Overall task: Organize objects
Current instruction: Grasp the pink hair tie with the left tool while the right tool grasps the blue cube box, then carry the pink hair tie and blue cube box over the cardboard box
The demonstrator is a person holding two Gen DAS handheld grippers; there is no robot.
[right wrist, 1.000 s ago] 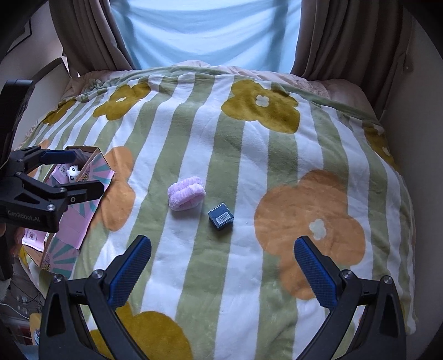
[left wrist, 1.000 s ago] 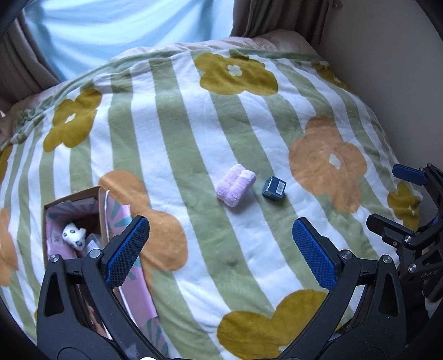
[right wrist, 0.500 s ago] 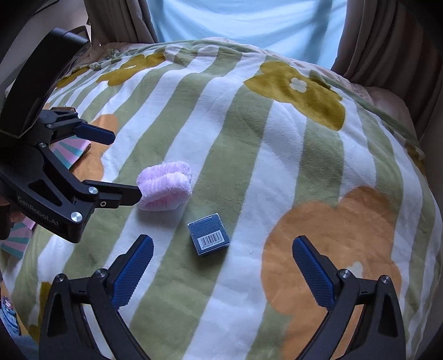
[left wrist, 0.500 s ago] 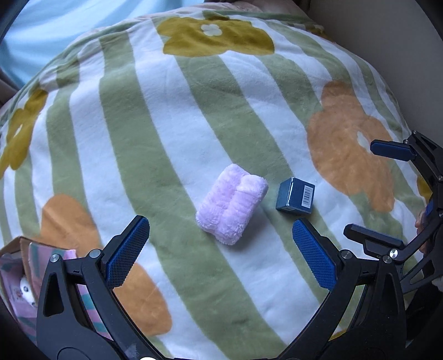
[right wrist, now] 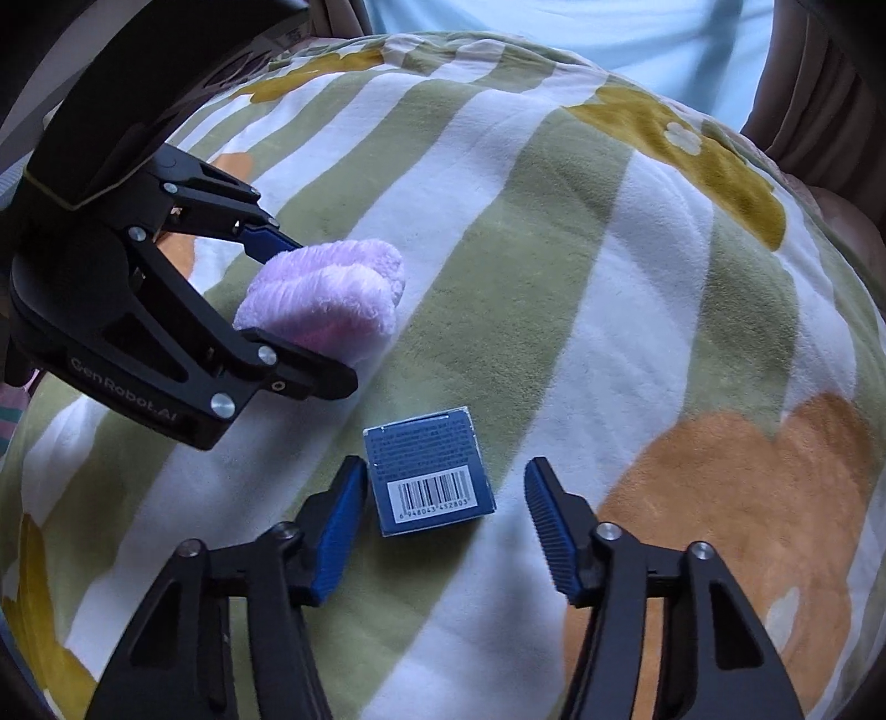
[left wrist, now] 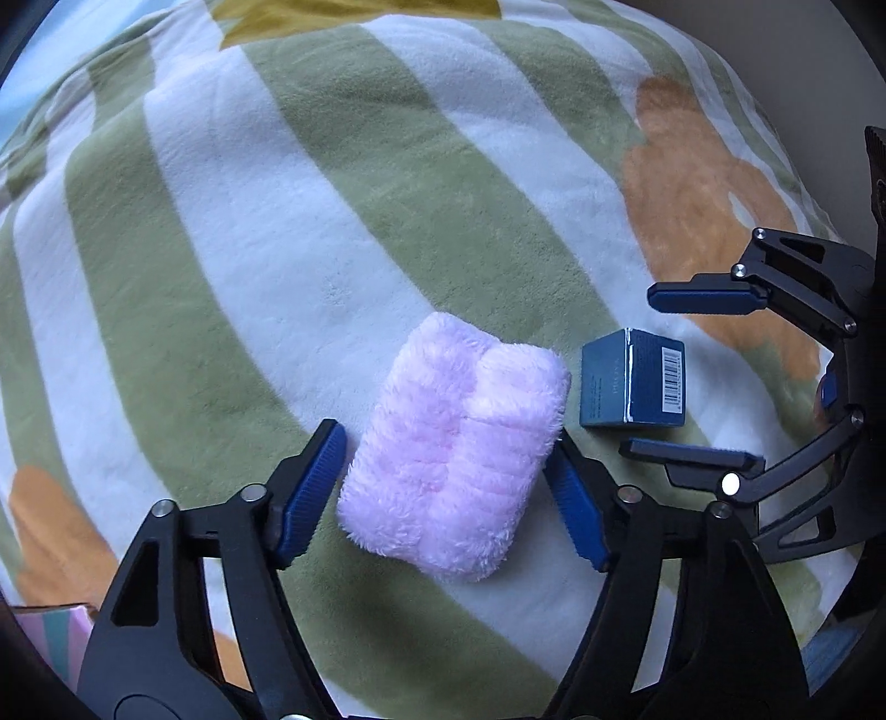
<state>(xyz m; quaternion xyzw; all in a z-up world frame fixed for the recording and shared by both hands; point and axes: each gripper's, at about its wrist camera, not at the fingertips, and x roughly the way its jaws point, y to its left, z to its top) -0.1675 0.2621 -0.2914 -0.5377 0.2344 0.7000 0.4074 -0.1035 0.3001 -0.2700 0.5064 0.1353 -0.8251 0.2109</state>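
A fluffy pink folded cloth (left wrist: 454, 448) lies on the striped flowered blanket (left wrist: 277, 232). My left gripper (left wrist: 448, 493) straddles it, one blue pad on each side, jaws close to its sides but not squeezing it. It also shows in the right wrist view (right wrist: 326, 299), between the left gripper's fingers (right wrist: 266, 238). A small dark blue box with a barcode (right wrist: 429, 471) lies just right of the cloth. My right gripper (right wrist: 446, 526) is open around the box, left pad near its side, right pad apart. The box (left wrist: 631, 379) and right gripper (left wrist: 698, 376) show in the left wrist view.
A corner of a patterned cardboard box (left wrist: 50, 637) shows at the lower left of the left wrist view. Curtains (right wrist: 819, 83) and a pale window (right wrist: 554, 27) stand beyond the bed. A wall (left wrist: 803, 66) runs along the right side.
Both grippers have come down and forward onto the blanket. The left one now straddles the pink cloth and has narrowed; the right one now straddles the blue box.
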